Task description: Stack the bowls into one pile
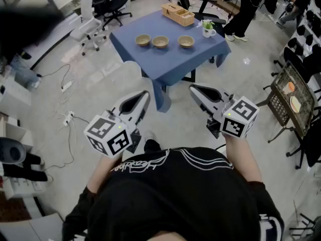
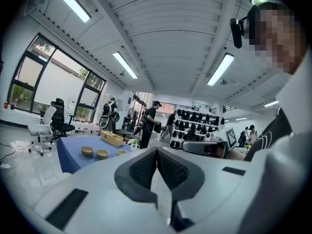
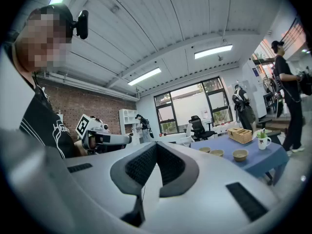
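Head view: three bowls [image 1: 160,41] seen side by side on blue table [image 1: 150,64], none stacked. Whole task judged still to be done. Left gripper [image 1: 145,94] and right gripper [image 1: 192,88] held level, well apart from table.

Left gripper view: jaws seen pressed together, nothing between. Bowls small in distance, third partly cut off by gripper body.

Right gripper view: jaws closed together, empty. Bowls shown in row, separate. Bowl insides not made out.
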`<act>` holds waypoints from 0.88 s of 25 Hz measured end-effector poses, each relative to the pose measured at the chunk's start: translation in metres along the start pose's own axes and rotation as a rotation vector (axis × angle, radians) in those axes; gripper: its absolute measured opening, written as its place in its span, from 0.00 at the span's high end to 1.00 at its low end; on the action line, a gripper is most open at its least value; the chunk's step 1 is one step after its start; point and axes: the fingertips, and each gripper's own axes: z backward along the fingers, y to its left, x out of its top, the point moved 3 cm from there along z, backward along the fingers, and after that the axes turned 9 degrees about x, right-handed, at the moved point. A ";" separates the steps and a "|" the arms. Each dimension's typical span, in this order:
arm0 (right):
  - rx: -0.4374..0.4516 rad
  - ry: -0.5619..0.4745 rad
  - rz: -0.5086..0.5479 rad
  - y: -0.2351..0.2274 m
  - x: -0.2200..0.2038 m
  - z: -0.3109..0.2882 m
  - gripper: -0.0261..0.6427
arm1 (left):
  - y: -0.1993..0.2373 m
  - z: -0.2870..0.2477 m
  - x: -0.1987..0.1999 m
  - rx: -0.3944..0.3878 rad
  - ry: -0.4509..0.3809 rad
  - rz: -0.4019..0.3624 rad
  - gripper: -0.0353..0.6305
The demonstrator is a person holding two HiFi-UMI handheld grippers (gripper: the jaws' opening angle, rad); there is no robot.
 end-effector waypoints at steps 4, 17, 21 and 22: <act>-0.010 0.001 -0.022 0.000 0.000 0.004 0.92 | -0.002 0.003 0.000 -0.004 0.020 0.004 0.91; -0.066 0.051 -0.100 -0.018 -0.040 0.009 0.71 | 0.004 -0.023 -0.030 -0.053 0.100 0.039 0.91; -0.137 0.056 -0.093 -0.048 -0.048 0.013 0.64 | 0.013 -0.051 -0.038 -0.077 0.123 0.051 0.91; -0.150 0.058 -0.101 -0.056 -0.051 0.015 0.62 | 0.016 -0.059 -0.040 -0.082 0.132 0.056 0.91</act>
